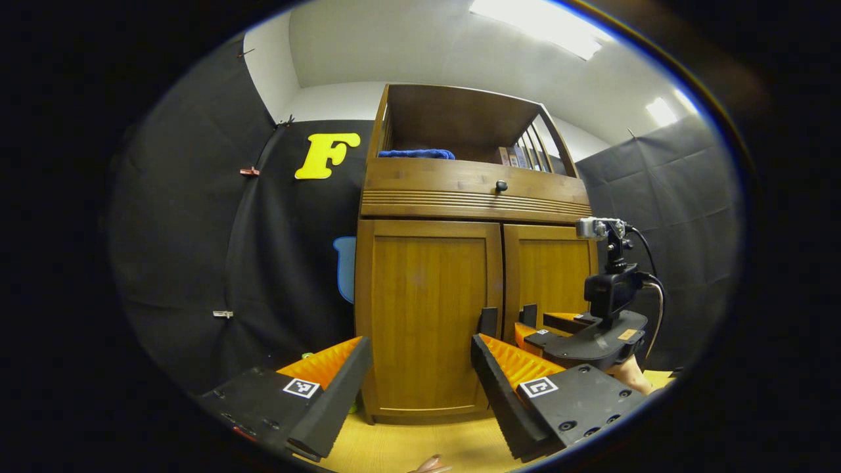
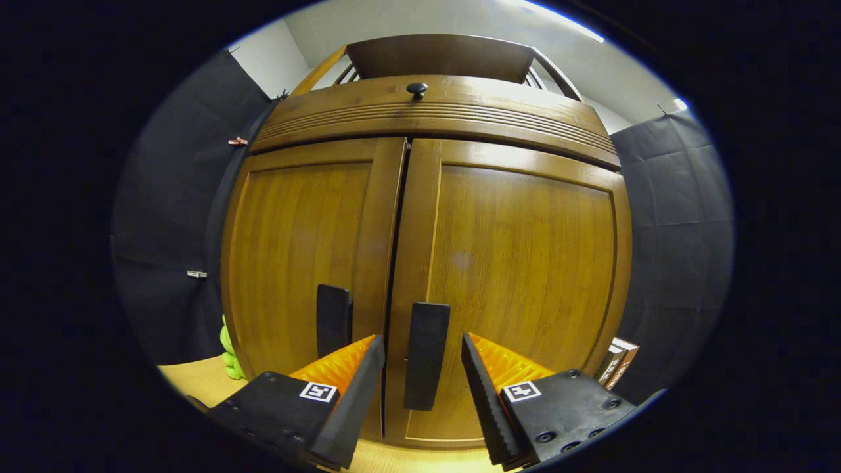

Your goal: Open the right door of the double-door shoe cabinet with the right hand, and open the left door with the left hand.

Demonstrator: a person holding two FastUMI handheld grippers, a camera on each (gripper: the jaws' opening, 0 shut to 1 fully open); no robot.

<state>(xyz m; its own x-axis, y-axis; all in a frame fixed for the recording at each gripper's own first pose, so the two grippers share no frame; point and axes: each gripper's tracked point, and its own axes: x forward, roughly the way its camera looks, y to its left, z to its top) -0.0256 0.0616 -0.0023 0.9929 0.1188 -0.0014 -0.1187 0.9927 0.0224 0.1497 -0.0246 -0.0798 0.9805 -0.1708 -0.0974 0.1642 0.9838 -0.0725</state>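
Black cloth walls close in the booth, with a pale wooden floor (image 1: 407,447) under a tall brown wooden shoe cabinet (image 1: 460,190). From the tool outward: in the right gripper view the right gripper (image 2: 420,387) has its jaws spread apart, straddling the dark upright handle of the right door (image 2: 427,355) without yet pressing on it — the fingers stand either side with gaps showing. The right door (image 2: 525,282) itself lies flush with the frame, shut. Just beside it, the left door (image 2: 302,256) is shut too, its own dark handle (image 2: 333,320) untouched.

In the left gripper view the left gripper (image 1: 420,387) hangs well back from the cabinet, jaws wide and holding nothing, pointed at the left door's panel. Farther right, the other gripper sits close to the handles.

Judged from this, neither door is open — the right-hand grasp looks about to happen, and the left door's whole step remains.
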